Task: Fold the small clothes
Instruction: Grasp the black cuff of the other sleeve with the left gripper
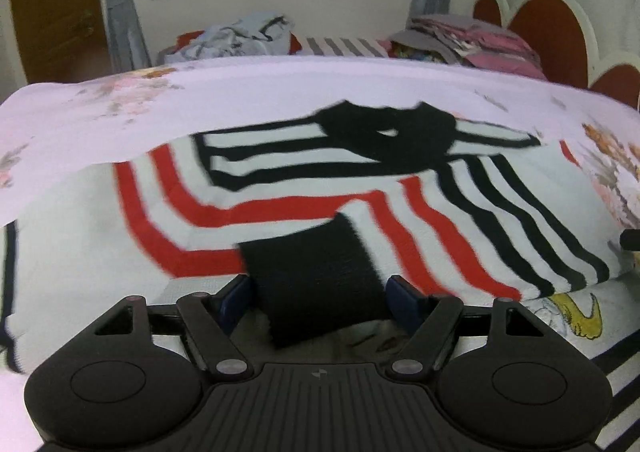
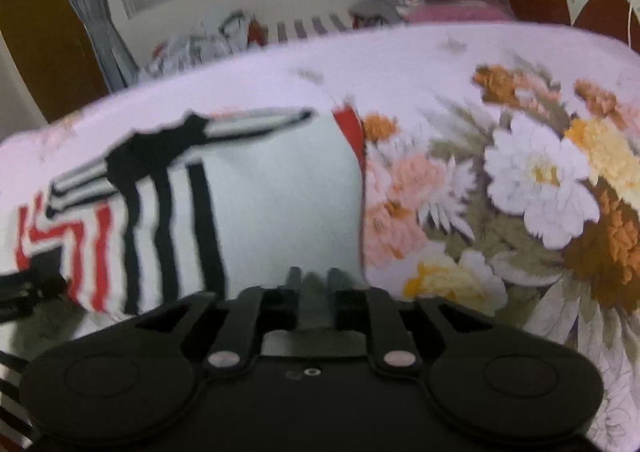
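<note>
A white knit sweater (image 1: 280, 188) with red and black stripes and a black collar (image 1: 384, 132) lies flat on the bed. One striped sleeve is folded over its body and ends in a black cuff (image 1: 316, 272). My left gripper (image 1: 318, 296) stands wide open, low over the sweater's near edge. The cuff lies between its blue pads (image 1: 234, 298), and no squeeze shows. In the right wrist view the sweater (image 2: 276, 196) fills the left half. My right gripper (image 2: 314, 278) is over the near right hem, its fingers (image 2: 294, 280) a narrow gap apart with nothing visibly pinched.
The bed sheet (image 2: 520, 180) is pale pink with large flower prints. Loose clothes (image 1: 244, 36) are heaped at the far side, and folded pink and grey bedding (image 1: 480, 40) lies by the brown headboard (image 1: 548, 36). A window with grey curtains is behind.
</note>
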`<state>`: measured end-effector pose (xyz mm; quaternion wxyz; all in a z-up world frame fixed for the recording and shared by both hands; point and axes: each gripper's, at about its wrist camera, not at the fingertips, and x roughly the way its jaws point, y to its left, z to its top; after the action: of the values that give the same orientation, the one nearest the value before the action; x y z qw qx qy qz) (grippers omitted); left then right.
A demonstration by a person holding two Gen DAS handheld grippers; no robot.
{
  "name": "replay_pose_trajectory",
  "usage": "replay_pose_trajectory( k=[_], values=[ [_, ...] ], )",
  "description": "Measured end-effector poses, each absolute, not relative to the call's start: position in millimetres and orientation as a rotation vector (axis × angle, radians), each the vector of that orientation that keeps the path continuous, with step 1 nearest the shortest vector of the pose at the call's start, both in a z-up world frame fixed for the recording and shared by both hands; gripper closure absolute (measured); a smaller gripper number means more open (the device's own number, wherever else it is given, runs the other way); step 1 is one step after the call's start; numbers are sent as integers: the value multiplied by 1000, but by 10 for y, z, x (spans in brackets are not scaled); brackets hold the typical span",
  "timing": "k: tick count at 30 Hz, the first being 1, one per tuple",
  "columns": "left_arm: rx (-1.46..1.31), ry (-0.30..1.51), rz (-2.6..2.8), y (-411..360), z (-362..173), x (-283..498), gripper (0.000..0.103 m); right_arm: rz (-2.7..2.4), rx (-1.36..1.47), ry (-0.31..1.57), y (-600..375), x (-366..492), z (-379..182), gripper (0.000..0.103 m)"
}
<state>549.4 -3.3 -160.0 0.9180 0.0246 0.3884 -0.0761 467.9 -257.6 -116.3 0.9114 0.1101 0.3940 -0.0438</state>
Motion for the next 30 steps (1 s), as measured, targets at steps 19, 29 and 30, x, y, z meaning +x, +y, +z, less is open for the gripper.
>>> replay_pose_trajectory(
  k=[19, 29, 30],
  values=[
    [-618, 654, 478, 3207, -1789, 4475, 57, -95, 332, 828, -2162, 4828, -1179, 80],
    [-943, 508, 433, 3900, -2086, 4659, 58, -138, 335, 832, -2062, 4810, -1121, 80],
    [-916, 515, 434, 3893, -2063, 4716, 76, -143, 333, 831, -2070, 4806, -1112, 80]
  ],
)
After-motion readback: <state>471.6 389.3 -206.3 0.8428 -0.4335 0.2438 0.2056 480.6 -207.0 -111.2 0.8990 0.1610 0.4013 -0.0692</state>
